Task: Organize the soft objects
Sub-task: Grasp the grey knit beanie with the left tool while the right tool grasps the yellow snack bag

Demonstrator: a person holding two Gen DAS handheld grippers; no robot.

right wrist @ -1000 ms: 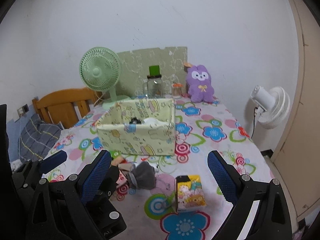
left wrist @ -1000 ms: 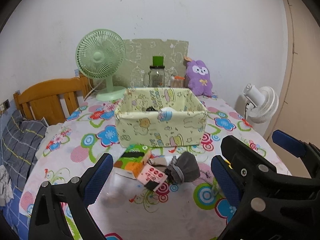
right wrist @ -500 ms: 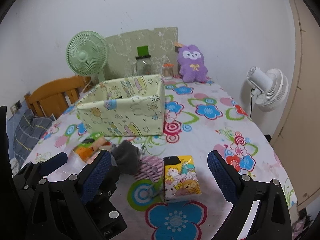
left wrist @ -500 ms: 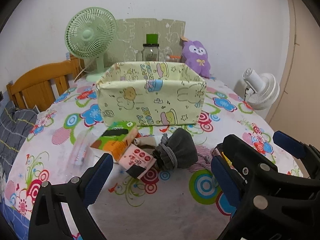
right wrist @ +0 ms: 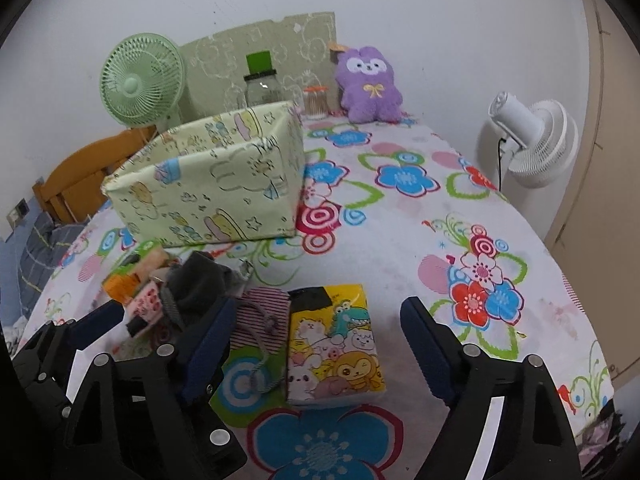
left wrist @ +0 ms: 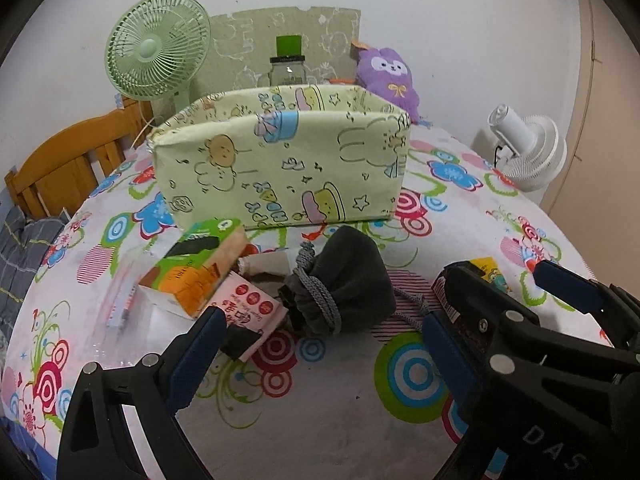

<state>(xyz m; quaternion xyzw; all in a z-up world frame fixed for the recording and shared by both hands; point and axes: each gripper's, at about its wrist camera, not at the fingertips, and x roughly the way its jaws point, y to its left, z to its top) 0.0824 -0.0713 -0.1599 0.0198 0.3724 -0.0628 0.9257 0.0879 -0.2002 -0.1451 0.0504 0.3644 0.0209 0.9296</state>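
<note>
Across the flowered tablecloth (right wrist: 400,248) a tissue pack (right wrist: 334,344) is lying lengthwise toward the wall, between the right gripper's (right wrist: 312,344) closing, untouching jaws, left gripper (left wrist: 320,356) gaping.

Two handheld grippers angled downward, side by side.
The left gripper (left wrist: 320,352) has its jaws spread wide with nothing gripped; the right gripper (right wrist: 312,344), at its 3 o'clock, has jaws that have just been closing, parted around empty air.
</note>
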